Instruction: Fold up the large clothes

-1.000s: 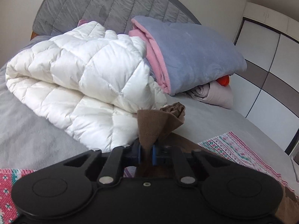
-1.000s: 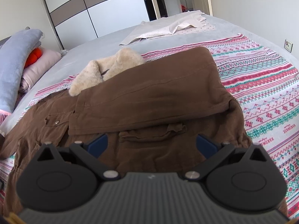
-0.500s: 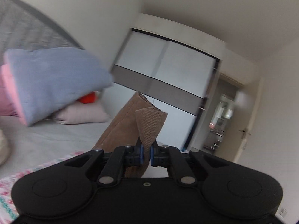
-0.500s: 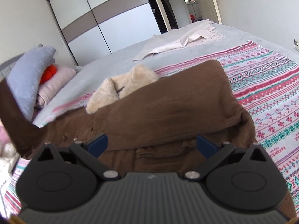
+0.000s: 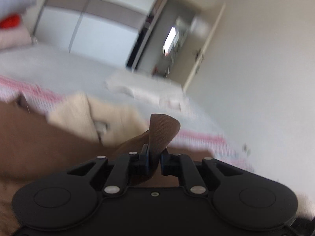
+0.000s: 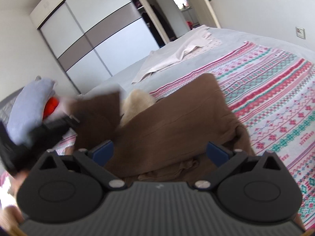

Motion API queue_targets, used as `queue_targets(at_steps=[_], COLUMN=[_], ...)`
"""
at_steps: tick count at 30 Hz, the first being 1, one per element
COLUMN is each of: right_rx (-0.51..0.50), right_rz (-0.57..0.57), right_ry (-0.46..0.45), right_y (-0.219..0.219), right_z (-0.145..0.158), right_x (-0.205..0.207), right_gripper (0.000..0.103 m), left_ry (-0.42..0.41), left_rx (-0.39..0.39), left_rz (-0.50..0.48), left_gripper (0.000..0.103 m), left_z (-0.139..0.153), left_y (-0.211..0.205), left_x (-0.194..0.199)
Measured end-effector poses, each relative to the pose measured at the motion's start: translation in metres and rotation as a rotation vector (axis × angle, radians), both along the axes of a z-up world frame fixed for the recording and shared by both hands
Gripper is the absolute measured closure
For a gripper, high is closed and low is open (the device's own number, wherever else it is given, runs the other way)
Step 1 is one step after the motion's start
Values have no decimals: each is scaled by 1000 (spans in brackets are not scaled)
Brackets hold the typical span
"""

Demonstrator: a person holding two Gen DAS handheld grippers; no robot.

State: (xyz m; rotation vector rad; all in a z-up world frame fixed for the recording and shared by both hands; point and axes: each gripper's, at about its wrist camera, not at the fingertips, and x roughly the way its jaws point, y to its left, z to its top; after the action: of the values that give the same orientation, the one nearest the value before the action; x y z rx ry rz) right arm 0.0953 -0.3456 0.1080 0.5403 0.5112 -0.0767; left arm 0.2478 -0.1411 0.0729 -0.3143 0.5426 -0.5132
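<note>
A brown coat (image 6: 177,122) with a cream fleece collar (image 6: 137,104) lies partly folded on the bed. My left gripper (image 5: 154,157) has the end of the coat's sleeve (image 5: 163,129) standing up between its blue pads; its jaws are opening slightly and the cloth still fills the gap. In the right wrist view the left gripper (image 6: 72,121) carries that sleeve (image 6: 98,114) in the air over the coat's left side, blurred. My right gripper (image 6: 160,149) hovers open and wide over the near edge of the coat, with nothing between its fingers.
A pink, white and green patterned blanket (image 6: 275,98) covers the grey bed under the coat. A pale cloth (image 6: 177,55) lies at the far end. Stacked pillows (image 6: 31,102) sit at the left. A sliding wardrobe (image 6: 94,39) and an open doorway stand behind.
My left gripper has lifted the sleeve off the bed and swung it fast from the pillow side across towards the coat, turning as it went. My right gripper has risen slightly and stays open.
</note>
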Motion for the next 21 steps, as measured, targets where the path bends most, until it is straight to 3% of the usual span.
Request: queue_targets(at_steps=[3,5,8,12,16,19,21], right_rx=[15,21,24,45,114,123,111], right_rz=[-22,-29,-31,-19,29,93,130], right_ry=[3,6,4,-8,-10,3,12], right_y=[-9,-13,-14,-13,-9,2,12], right_z=[-1,-1,-1,-6,-19,-28,-35], right_x=[-2,-3,-3,4,20,34,43], right_gripper=[0,0,0,0,3,29,46], left_ry=[96,52,-28,-64,-102,-102,-91], left_rx=[139,159,139,118,212,305,363], left_rz=[-92,-96,-97,-84,57,170,224], left_gripper=[62,40,23,21,22,24,39], left_z=[-27,-27,-10,11,11,-2,-10], left_y=[-11,-8,17,62,112,147,166], left_x=[0,-9,-21,-32,-25,-10,3])
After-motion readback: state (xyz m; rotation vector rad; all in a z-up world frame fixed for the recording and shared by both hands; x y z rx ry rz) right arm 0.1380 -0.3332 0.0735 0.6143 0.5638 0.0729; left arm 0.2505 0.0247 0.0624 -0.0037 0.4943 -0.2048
